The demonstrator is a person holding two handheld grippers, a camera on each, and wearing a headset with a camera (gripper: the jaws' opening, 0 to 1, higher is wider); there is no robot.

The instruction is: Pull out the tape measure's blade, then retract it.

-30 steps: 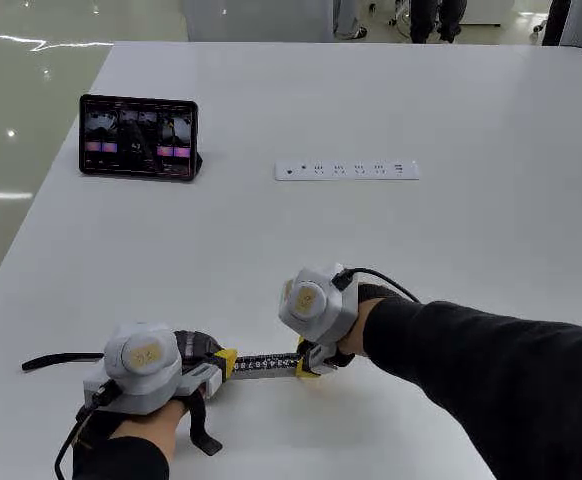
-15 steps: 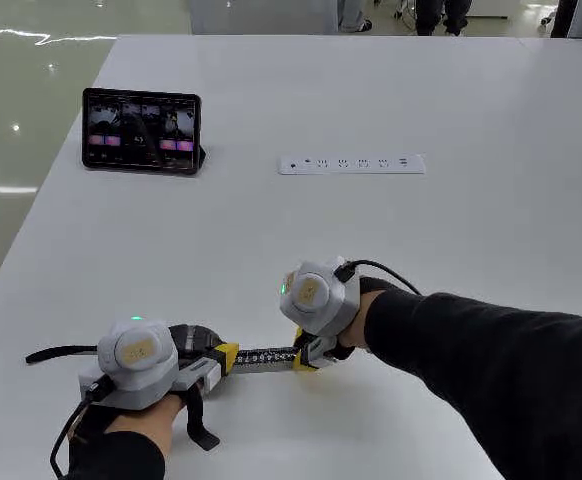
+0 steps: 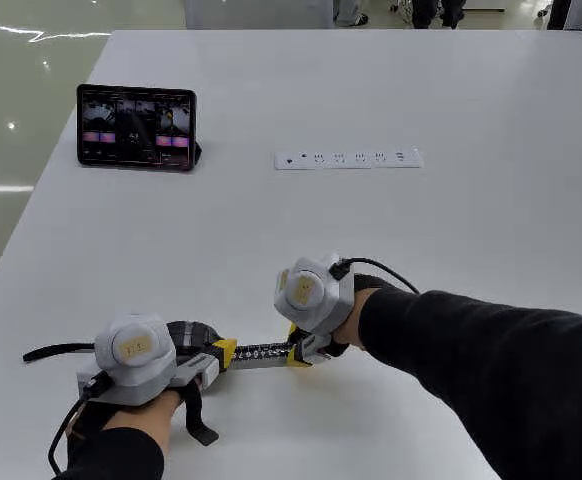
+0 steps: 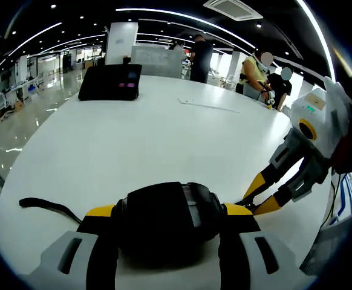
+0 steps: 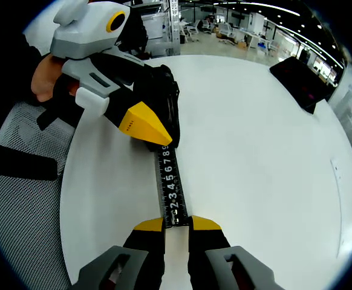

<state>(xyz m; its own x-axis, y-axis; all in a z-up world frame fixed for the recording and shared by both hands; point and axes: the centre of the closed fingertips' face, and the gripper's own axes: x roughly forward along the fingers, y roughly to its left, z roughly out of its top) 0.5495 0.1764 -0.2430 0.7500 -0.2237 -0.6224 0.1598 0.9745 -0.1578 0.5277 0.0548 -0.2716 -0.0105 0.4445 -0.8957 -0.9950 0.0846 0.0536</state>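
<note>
The black tape measure (image 3: pixel 193 338) lies near the table's front edge, and my left gripper (image 3: pixel 211 358) is shut on its case. In the left gripper view the case (image 4: pixel 167 220) sits between the yellow-tipped jaws of the left gripper (image 4: pixel 170 211). A short length of the numbered blade (image 5: pixel 169 184) runs out from the case (image 5: pixel 164 103) to my right gripper (image 5: pixel 177 225), which is shut on the blade's end. In the head view the blade (image 3: pixel 261 353) spans the small gap to the right gripper (image 3: pixel 299 352). A black wrist strap (image 3: pixel 56 350) trails left from the case.
A tablet (image 3: pixel 136 127) stands at the back left with its screen lit. A white power strip (image 3: pixel 348 158) lies flat at mid table. The white table (image 3: pixel 451 230) stretches wide beyond the grippers. People stand past the far edge.
The head view has shifted a little. Both grippers keep their hold, and the stretch of blade between them looks about the same, perhaps slightly shorter.
</note>
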